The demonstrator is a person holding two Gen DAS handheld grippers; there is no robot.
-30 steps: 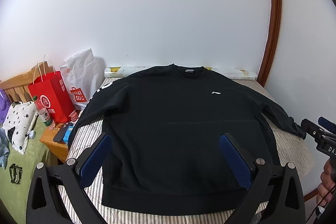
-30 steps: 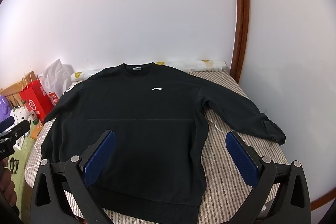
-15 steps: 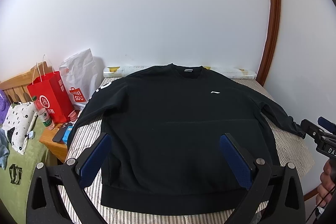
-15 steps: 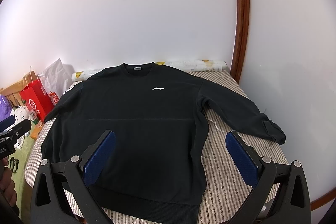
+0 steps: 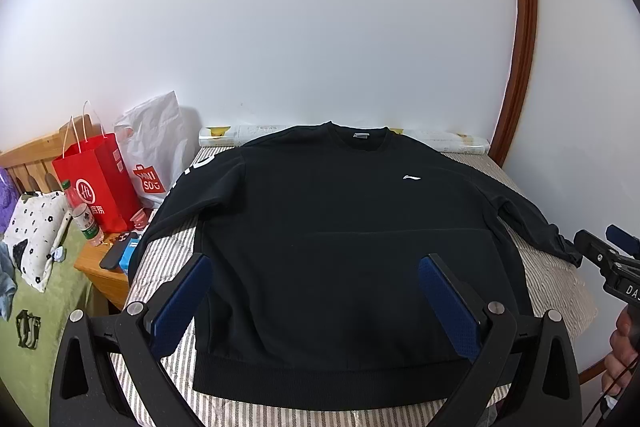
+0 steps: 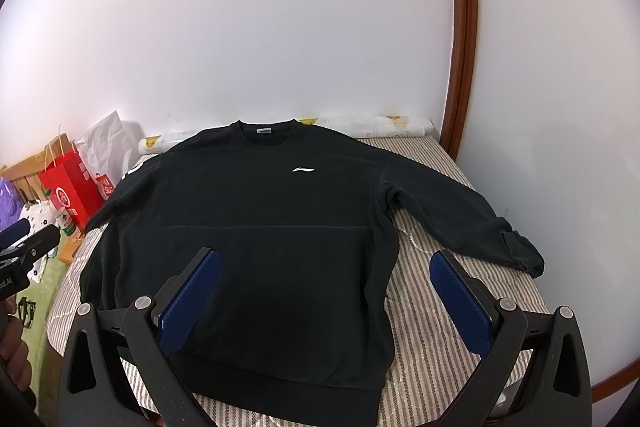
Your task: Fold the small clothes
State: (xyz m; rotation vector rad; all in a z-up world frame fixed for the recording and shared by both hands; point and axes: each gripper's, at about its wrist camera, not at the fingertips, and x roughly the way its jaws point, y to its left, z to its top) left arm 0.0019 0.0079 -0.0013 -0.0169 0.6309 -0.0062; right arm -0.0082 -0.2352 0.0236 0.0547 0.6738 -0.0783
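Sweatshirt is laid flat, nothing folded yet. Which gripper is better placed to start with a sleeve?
Probably the right gripper. Both are open above the hem, but the sweatshirt shows its right-hand sleeve fully spread on the striped bed, cuff exposed. The other sleeve hangs over the bed's edge.

Sweatshirt (image 5: 340, 247) left cuff — hidden past the mattress (image 5: 552, 279) edge

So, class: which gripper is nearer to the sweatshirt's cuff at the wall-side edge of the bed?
Right. The right gripper hovers open just short of that cuff, which lies ahead to its right; the left gripper hovers over the sweatshirt body, farther left.
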